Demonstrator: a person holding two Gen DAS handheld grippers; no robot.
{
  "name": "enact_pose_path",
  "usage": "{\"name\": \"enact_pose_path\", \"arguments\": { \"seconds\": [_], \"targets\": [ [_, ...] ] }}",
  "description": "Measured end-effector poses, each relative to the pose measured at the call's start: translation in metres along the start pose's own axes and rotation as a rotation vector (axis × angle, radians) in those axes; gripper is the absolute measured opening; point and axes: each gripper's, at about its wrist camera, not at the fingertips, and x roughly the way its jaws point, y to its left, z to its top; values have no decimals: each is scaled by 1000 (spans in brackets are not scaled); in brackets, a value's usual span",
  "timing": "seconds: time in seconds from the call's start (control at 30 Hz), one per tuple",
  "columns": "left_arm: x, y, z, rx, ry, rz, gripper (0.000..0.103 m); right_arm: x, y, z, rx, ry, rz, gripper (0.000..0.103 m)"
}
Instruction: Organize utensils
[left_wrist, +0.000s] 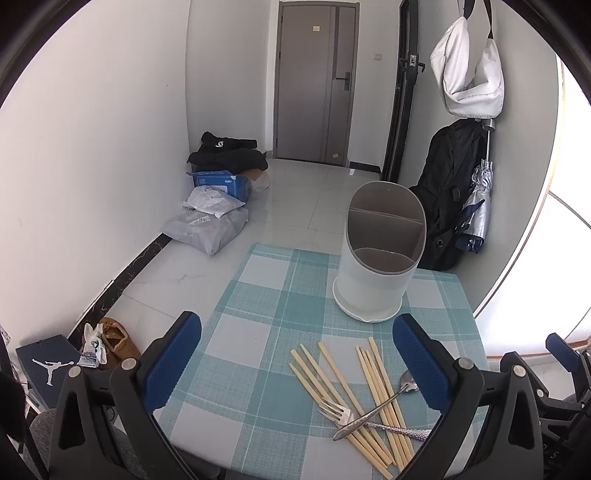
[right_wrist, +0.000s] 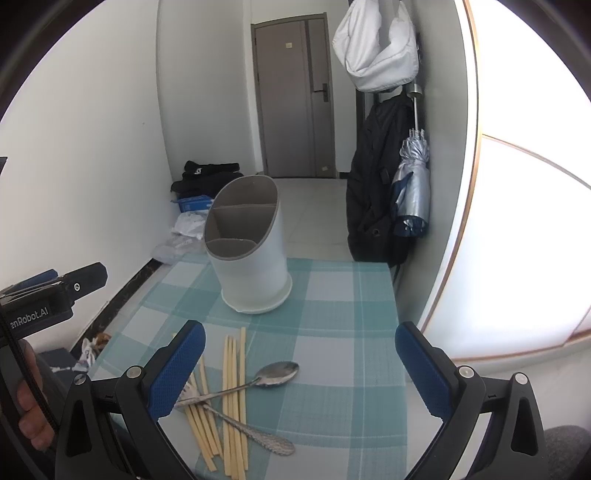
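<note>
A white utensil holder (left_wrist: 376, 258) with grey divided compartments stands empty at the far side of the checked tablecloth (left_wrist: 258, 354); it also shows in the right wrist view (right_wrist: 251, 258). Several bamboo chopsticks (left_wrist: 376, 391) lie in a loose pile near the front, with a metal fork (left_wrist: 334, 410) and a metal spoon (left_wrist: 388, 402) across them. In the right wrist view the chopsticks (right_wrist: 232, 406), spoon (right_wrist: 277, 373) and fork handle (right_wrist: 258, 435) lie left of centre. My left gripper (left_wrist: 295, 362) is open and empty above the table. My right gripper (right_wrist: 299, 369) is open and empty above the utensils.
The small table's far edge (left_wrist: 332, 254) and right edge (right_wrist: 395, 314) drop to a tiled floor. Bags and a blue box (left_wrist: 218, 184) lie by the left wall. A black backpack (left_wrist: 450, 192) and a folded umbrella (right_wrist: 413, 188) hang at the right.
</note>
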Motion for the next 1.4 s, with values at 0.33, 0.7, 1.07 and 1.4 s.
{"name": "enact_pose_path", "arguments": {
  "seconds": [0.33, 0.7, 1.07, 1.4],
  "targets": [
    [2, 0, -1, -8, 22, -9, 102, -1, 0, 0, 5, -3, 0, 103],
    [9, 6, 1, -63, 78, -57, 102, 4, 3, 1, 18, -1, 60, 103],
    [39, 51, 6, -259, 153, -40, 102, 62, 26, 13, -72, 174, 183, 101],
    [71, 78, 4, -248, 282, 76, 102, 157, 48, -1, -192, 456, 169, 67]
  ]
}}
